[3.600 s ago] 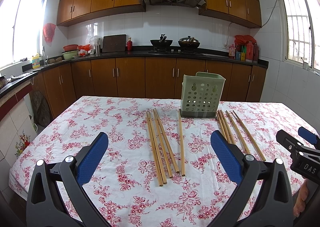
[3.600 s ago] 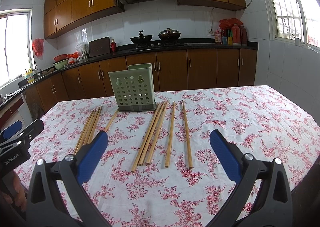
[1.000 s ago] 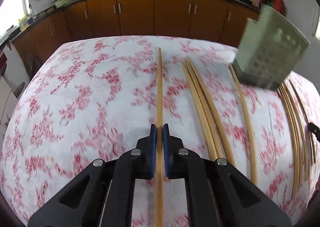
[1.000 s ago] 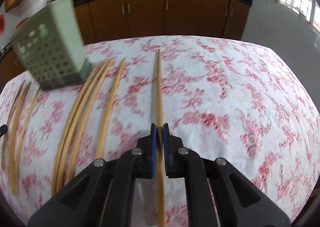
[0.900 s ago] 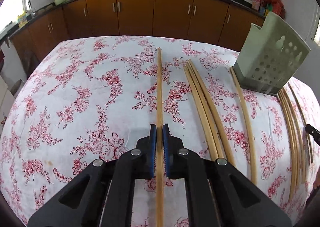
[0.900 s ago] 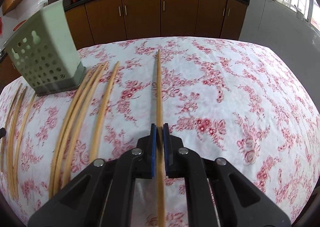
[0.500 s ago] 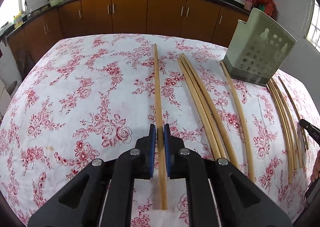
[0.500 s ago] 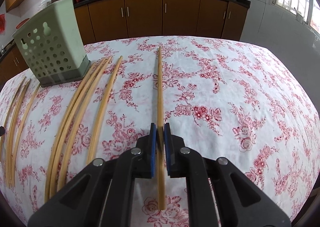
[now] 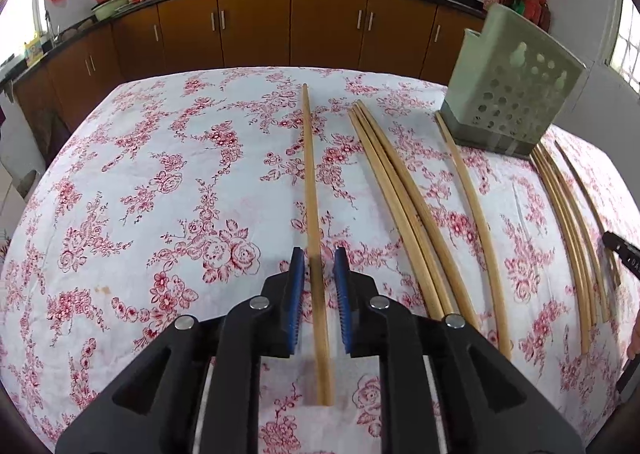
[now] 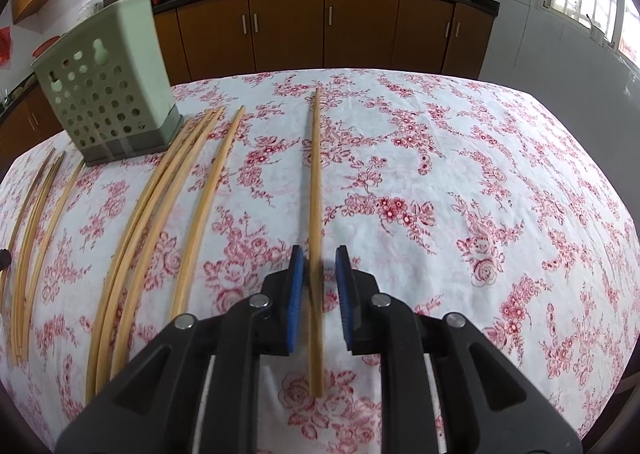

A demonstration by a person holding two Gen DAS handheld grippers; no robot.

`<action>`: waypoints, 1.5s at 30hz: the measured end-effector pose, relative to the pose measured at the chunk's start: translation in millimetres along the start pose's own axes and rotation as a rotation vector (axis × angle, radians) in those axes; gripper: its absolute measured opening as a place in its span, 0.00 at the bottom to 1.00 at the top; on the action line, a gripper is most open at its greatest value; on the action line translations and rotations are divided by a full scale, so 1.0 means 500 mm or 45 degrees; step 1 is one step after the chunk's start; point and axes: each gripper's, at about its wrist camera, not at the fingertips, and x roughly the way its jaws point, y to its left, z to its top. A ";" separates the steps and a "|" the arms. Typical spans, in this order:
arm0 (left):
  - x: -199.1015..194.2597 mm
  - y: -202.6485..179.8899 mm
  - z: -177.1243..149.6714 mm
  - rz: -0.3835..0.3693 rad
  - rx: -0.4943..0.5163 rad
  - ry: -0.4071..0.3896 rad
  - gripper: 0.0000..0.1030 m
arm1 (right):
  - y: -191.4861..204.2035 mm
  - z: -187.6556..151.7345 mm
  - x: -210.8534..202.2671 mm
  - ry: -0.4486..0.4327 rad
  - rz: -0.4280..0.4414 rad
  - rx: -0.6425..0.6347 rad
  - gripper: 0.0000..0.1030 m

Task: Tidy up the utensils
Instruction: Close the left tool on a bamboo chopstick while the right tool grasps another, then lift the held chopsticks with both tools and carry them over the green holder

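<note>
Nearest in the left wrist view, the left gripper (image 9: 317, 282) is seen as two matte black plastic arms with round steel rivets, ending in ribbed blue rubber pads; its jaws have just been opening and now stand slightly apart, a single chopstick (image 9: 314, 214) lying between them with a narrow gap visible on each side, so nothing is gripped. That chopstick is a long, straight, smooth stick of pale bamboo, laid flat on the tablecloth (image 9: 160, 194), a white, faintly creased cloth printed with red roses. To its right a bundle of chopsticks (image 9: 396, 206) is laid close together, then one more alone, its far tip beside the base of the utensil holder (image 9: 512, 86); further sticks are found beyond the holder, near the right edge.

In the right wrist view the right gripper (image 10: 319, 282) is built alike; its jaws have likewise just been opening, and a lone chopstick (image 10: 316, 190) lies loose between the parted pads, flat on the cloth. Left of it another group of chopsticks (image 10: 160, 214) is spread in shallow curves; behind them the utensil holder (image 10: 108, 94) is stood upright, a pale green, square plastic box pierced with round holes, on a grey base.

Farthest off, brown wooden cabinets (image 10: 288, 26) under a dark counter are seen.
</note>
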 end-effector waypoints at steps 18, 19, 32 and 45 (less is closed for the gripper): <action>-0.055 0.014 -0.005 0.022 -0.013 -0.024 0.07 | -0.017 0.011 -0.098 -0.126 0.079 0.008 0.07; -0.071 0.015 0.002 0.014 -0.020 -0.053 0.07 | -0.021 0.016 -0.110 -0.148 0.082 0.012 0.07; -0.249 0.021 0.121 -0.065 -0.102 -0.427 0.07 | -0.063 0.109 -0.268 -0.473 0.135 0.091 0.07; -0.300 0.008 0.184 -0.058 -0.089 -0.551 0.07 | -0.048 0.168 -0.315 -0.579 0.142 0.072 0.07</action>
